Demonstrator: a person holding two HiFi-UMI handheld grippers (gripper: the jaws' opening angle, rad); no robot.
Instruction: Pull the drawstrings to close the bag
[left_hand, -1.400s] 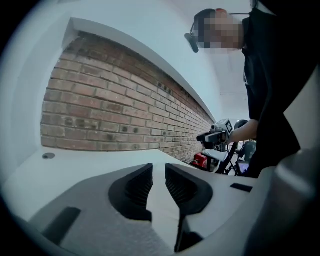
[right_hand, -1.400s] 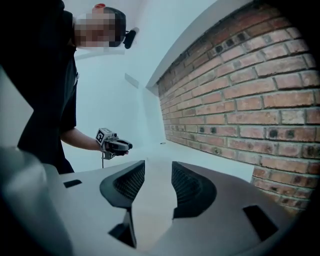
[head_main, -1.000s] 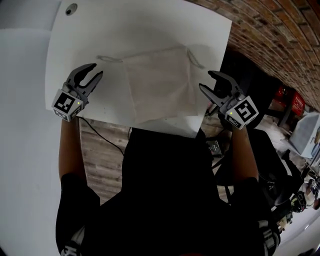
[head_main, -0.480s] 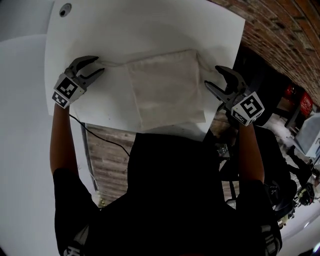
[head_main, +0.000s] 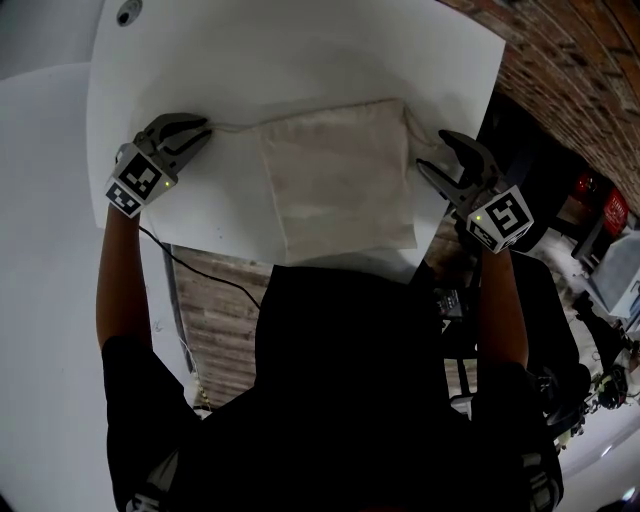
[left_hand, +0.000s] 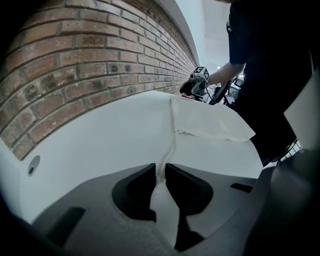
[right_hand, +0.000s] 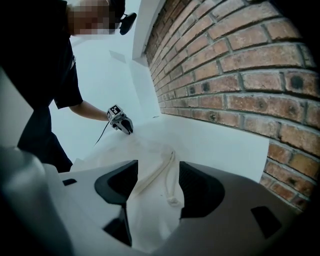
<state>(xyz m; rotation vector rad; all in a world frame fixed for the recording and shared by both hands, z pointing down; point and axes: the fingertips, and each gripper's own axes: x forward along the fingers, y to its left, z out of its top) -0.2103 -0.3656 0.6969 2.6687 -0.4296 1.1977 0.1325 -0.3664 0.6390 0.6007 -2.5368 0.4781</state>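
Each gripper's cube (head_main: 137, 185) shows only a black-and-white square marker, too coarse to read as letters. The bag (head_main: 340, 185) lies flat on the white counter (head_main: 300, 60) between your two grippers. Its drawstring edge is on the far side from you and runs from one gripper toward the other. Your left gripper (head_main: 200, 128) is closing to a narrow gap, and the left drawstring (left_hand: 172, 142) is caught between its pads. Your right gripper (head_main: 437, 152) stands wide, and the knotted right drawstring (right_hand: 167, 170) lies loose between its jaws. From the head view both cords barely show against the pale counter.
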